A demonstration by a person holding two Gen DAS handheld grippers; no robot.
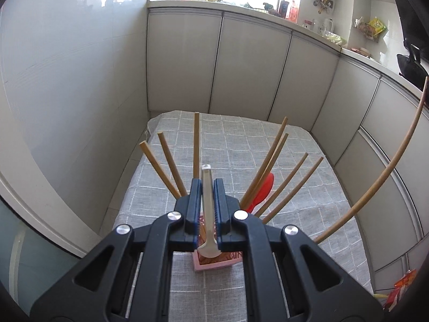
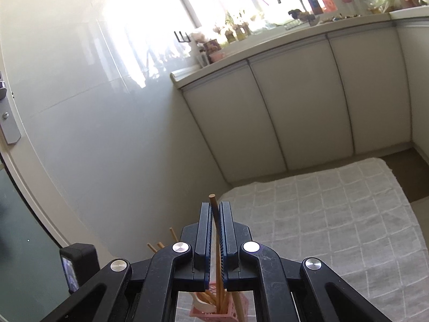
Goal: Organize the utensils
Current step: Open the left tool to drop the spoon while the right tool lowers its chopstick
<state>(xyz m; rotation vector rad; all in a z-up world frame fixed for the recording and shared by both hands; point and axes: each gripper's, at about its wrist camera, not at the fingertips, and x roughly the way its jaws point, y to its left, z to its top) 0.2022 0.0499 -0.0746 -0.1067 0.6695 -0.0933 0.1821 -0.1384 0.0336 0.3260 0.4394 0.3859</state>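
A grey checked tablecloth [image 1: 308, 214] fills the middle and lower part of the left wrist view, with a pink holder [image 1: 211, 264] standing on it at lower centre, chopsticks [image 1: 278, 187] and a red utensil [image 1: 261, 191] fanning out of it. Above the holder, the left gripper [image 1: 207, 185] pinches a white spoon [image 1: 207, 214] by its handle, bowl end down at the holder's mouth. In the right wrist view, the right gripper [image 2: 215, 209] is clamped on a single chopstick [image 2: 217, 244], low and centre, its lower end inside the holder.
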